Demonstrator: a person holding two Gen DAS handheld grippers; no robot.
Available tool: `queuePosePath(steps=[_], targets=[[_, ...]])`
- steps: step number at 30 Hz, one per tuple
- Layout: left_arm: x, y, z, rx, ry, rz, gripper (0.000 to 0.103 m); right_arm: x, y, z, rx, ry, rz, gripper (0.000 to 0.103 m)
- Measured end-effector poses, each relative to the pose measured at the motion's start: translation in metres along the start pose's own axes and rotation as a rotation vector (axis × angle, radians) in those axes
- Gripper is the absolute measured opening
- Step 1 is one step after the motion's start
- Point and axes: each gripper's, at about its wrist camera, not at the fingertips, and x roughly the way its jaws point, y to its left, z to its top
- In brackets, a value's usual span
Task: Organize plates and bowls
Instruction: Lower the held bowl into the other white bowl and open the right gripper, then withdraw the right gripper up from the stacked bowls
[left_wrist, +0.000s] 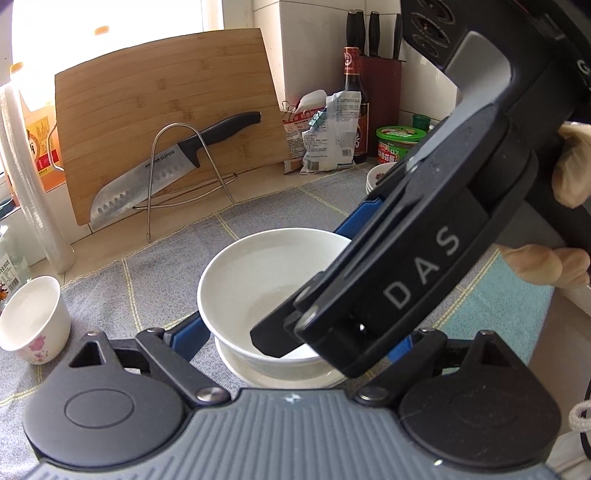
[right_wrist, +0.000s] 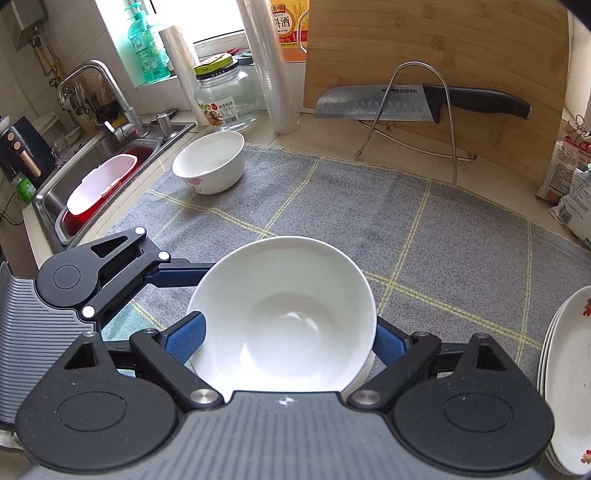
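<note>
A plain white bowl (left_wrist: 258, 273) (right_wrist: 288, 295) sits low over the grey checked cloth (right_wrist: 406, 229), on top of another white dish whose rim (left_wrist: 258, 373) (right_wrist: 364, 373) peeks out beneath it. My right gripper (right_wrist: 288, 332) (left_wrist: 314, 280) reaches down from the upper right and is shut on the bowl, one blue pad at each side of the rim. My left gripper (left_wrist: 301, 332) grips the bowl lower down. Its left pad (left_wrist: 192, 330) touches the wall and its right pad is mostly hidden. One left finger (right_wrist: 173, 277) shows in the right wrist view.
A small flowered bowl (left_wrist: 33, 321) (right_wrist: 210, 166) stands at the cloth's edge near the sink (right_wrist: 103, 158). Stacked flowered plates (right_wrist: 569, 387) lie at the right. A knife (right_wrist: 406, 103) on a wire rack leans against a cutting board (left_wrist: 166, 110). Bottles and bags line the back wall.
</note>
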Motion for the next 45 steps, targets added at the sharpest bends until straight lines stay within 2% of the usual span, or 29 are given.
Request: queuePosePath(steps=[22,30,37,45], targets=[[0.010,0.001,-0.001,0.005,0.031,-0.001,0.095,0.010,-0.003,-0.006,-0.007,0.012,-0.010,0.097],[0.012,0.007,-0.003,-0.032,0.043,-0.029,0.097,0.011,-0.002,-0.007,-0.010,0.017,-0.021,0.101],[-0.003,0.007,-0.006,0.014,0.026,-0.023,0.098,0.004,0.002,-0.005,-0.028,-0.010,-0.028,0.103],[-0.029,0.023,-0.018,-0.050,0.011,0.005,0.098,-0.003,0.013,0.001,-0.036,-0.058,-0.080,0.103]])
